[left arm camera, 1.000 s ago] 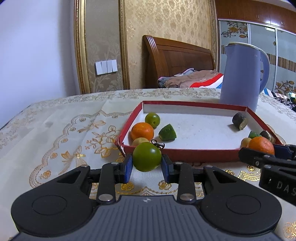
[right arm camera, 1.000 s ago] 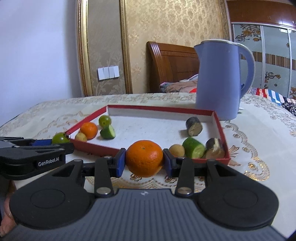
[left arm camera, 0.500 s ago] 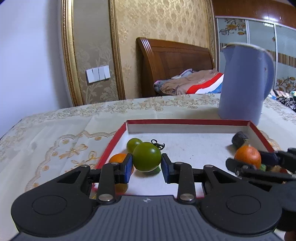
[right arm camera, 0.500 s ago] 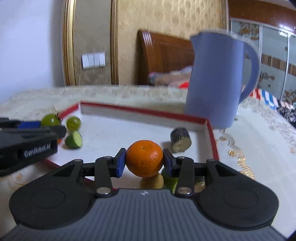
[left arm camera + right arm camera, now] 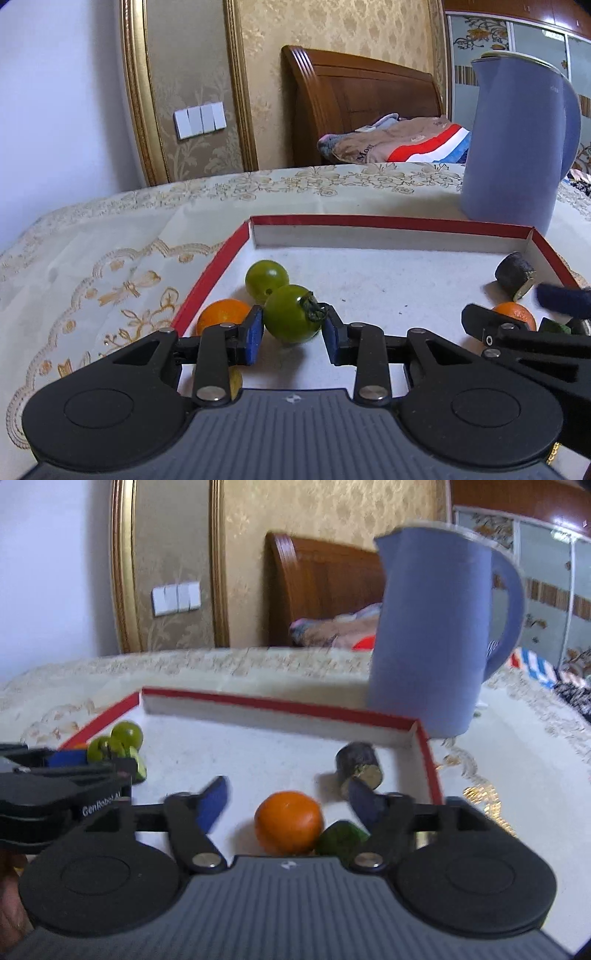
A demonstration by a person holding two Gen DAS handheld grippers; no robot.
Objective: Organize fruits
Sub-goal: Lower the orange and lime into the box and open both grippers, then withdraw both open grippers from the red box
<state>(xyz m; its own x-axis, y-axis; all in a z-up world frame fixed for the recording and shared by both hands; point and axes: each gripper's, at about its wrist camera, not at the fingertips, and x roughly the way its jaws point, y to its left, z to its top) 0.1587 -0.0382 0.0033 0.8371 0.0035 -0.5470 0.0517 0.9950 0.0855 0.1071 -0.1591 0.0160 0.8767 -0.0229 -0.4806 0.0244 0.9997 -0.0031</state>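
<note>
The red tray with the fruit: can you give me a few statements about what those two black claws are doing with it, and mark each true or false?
1. The right gripper is clamped on the orange. False: its jaws are spread, with the orange free between them.
2. The left gripper has a green tomato between its jaws. True.
3. The blue kettle stands inside the red tray. False: it stands behind it, on the tablecloth.
4. A second green tomato lies in the tray. True.

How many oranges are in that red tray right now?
2: one orange near the tray's left wall beside the left gripper; another orange between the right gripper's open fingers. More may be hidden.
</note>
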